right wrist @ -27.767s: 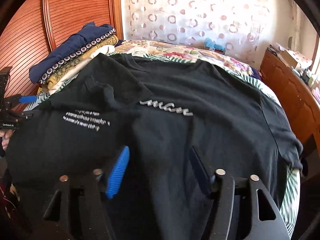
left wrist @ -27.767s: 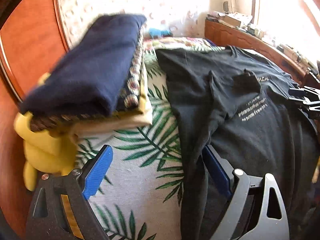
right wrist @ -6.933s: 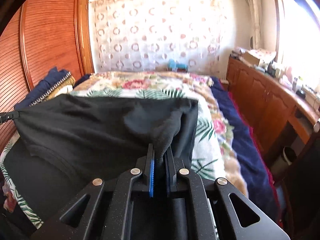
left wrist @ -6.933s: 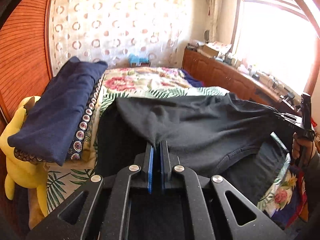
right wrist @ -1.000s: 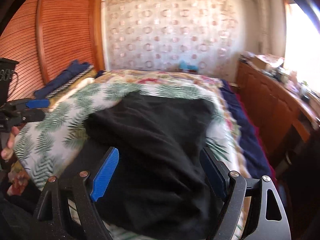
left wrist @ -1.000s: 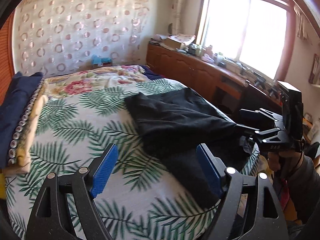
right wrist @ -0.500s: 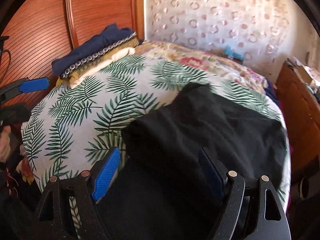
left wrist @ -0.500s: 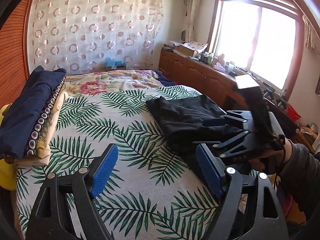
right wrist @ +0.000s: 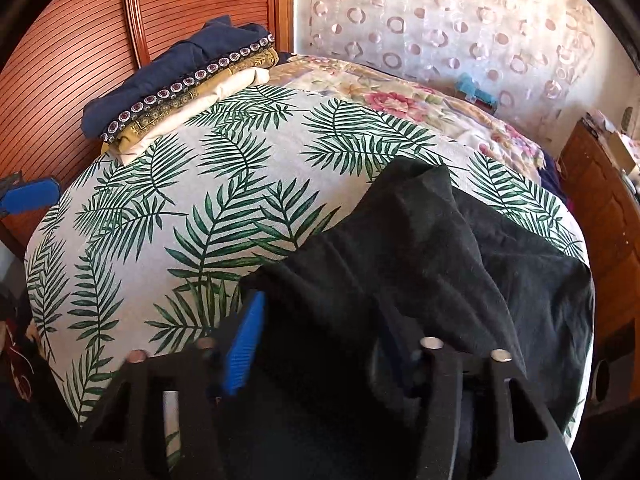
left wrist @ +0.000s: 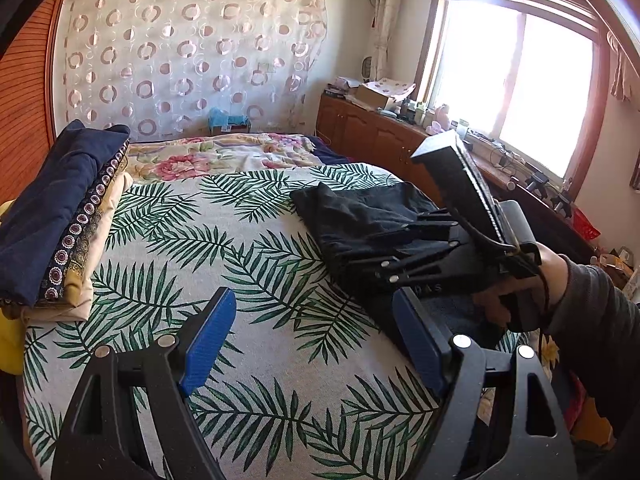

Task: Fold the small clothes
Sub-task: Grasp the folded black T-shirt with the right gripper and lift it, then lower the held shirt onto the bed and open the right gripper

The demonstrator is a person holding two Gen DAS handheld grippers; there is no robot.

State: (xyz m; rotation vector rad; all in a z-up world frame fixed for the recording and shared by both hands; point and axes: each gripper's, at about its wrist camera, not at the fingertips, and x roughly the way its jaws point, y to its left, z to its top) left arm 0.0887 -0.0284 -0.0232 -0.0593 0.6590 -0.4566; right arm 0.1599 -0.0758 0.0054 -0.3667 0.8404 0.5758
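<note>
A black T-shirt (left wrist: pixel 360 220) lies folded in a thick bundle on the right side of the leaf-print bed (left wrist: pixel 240 272). It fills the lower middle of the right wrist view (right wrist: pixel 420 256). My left gripper (left wrist: pixel 308 340) is open and empty, above the bare bedspread to the left of the shirt. My right gripper (right wrist: pixel 320 344) is open, low at the near edge of the shirt, with the cloth lying between and over its fingers. It also shows in the left wrist view (left wrist: pixel 420 248), held by a hand against the shirt.
A stack of folded clothes (left wrist: pixel 60 216) with a navy piece on top sits at the bed's left edge, by the wooden wardrobe (right wrist: pixel 80 40). A floral blanket (left wrist: pixel 224 156) covers the far end. A wooden cabinet (left wrist: pixel 380 140) with clutter runs under the window on the right.
My right gripper has dropped lower and closer onto the near edge of the black shirt. My left gripper stays open and has drawn back slightly to the left.
</note>
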